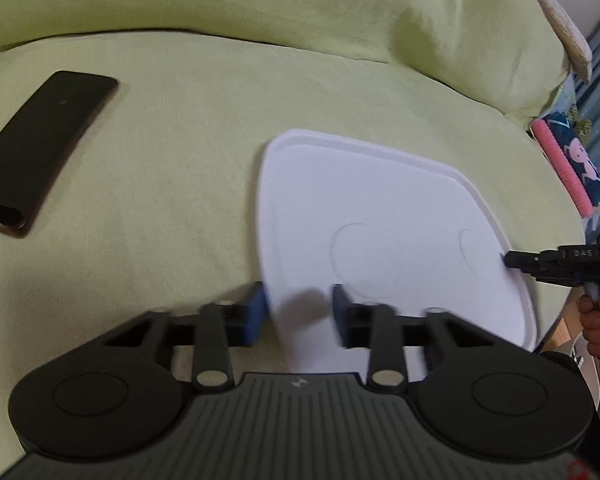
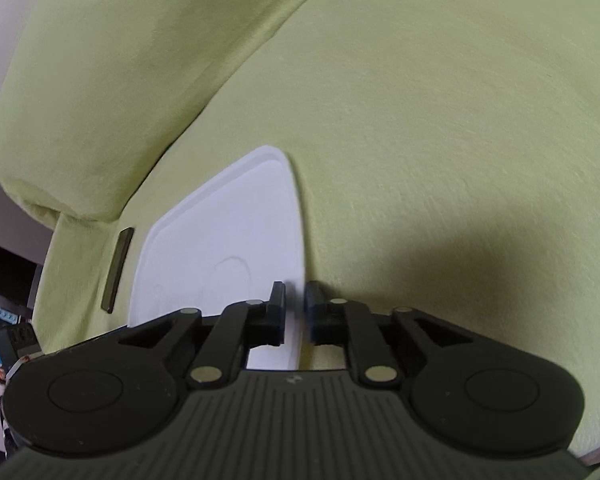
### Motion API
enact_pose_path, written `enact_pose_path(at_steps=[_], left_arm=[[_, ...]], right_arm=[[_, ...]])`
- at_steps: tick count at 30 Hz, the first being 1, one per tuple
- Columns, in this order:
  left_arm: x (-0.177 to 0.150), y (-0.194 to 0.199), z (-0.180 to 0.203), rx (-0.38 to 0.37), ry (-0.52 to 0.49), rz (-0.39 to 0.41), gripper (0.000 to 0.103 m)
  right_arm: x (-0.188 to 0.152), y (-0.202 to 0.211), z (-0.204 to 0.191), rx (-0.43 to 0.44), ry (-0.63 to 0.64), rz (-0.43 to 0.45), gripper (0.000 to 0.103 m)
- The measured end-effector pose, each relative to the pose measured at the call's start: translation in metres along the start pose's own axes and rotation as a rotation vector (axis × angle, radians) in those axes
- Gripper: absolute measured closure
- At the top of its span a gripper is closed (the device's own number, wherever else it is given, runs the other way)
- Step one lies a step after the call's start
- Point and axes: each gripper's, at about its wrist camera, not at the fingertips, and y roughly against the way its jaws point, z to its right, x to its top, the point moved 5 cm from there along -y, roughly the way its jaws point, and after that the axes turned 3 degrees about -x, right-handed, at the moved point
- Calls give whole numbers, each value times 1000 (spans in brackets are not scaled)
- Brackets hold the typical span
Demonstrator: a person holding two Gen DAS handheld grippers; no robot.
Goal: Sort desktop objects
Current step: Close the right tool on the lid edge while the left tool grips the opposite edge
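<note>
Left wrist: black case (image 1: 40, 148) beside tray (image 1: 380, 200)

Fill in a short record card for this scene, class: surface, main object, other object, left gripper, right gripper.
surface: green cloth draped over a cushioned seat
main object: white tray, flat on the cloth, nothing lying in it
other object: black phone, on the cloth, left of the tray and apart from it
left gripper: left gripper open, fingers straddling the tray's near edge
right gripper: right gripper narrowed to a slim gap around the tray's right rim; firm grip cannot be confirmed
</note>
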Motion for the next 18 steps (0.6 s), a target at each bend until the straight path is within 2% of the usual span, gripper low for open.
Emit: enact_pose_path(at_steps=[3,9,12,18], left_arm=[[-2,2,-4,-12,22,2,91],[-6,6,-7,-26,35,9,92],[-11,6,-4,-53,39,-4,92],[-17,2,-11,-110,103,-9,97]], right_arm=[[-2,-1,0,19,1,-3,83],[-2,2,0,12,13,9,88],[-3,8,-1,-3,28,22,88],[-6,9,9,6,16,-7,88]])
